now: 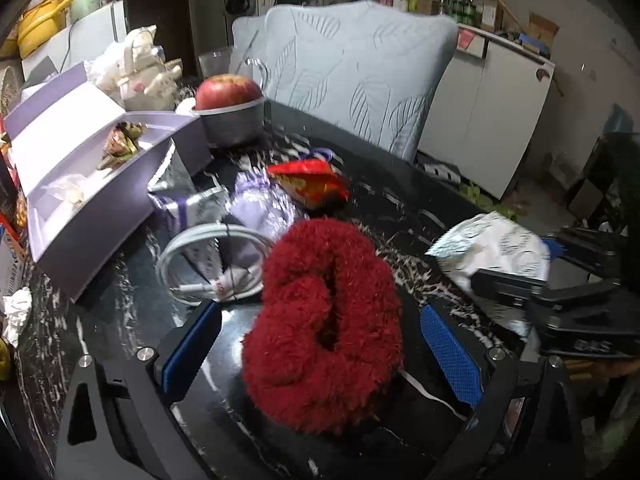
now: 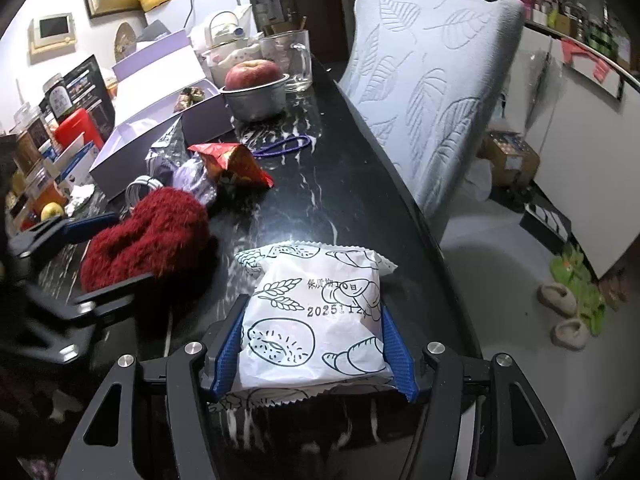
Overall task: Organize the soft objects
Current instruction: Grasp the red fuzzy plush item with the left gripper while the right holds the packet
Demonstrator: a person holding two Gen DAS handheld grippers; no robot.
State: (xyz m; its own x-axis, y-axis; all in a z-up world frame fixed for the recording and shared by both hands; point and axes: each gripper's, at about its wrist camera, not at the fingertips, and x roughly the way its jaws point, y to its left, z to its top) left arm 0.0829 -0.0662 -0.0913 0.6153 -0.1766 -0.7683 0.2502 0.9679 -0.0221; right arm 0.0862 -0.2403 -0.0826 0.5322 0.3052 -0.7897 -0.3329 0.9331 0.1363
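Red fuzzy slippers (image 1: 324, 320) were seen lying on the black marble table (image 1: 392, 200) between the wide-apart blue pads of the left gripper (image 1: 320, 344), untouched by either pad. At their 3 o'clock, a white bread packet (image 2: 316, 320) was clamped by the right gripper (image 2: 316, 348), its pads pressed against both sides.

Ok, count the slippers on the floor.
2. One beige slipper lies by the green mat; the other beige slipper lies just nearer the camera. More may be hidden.
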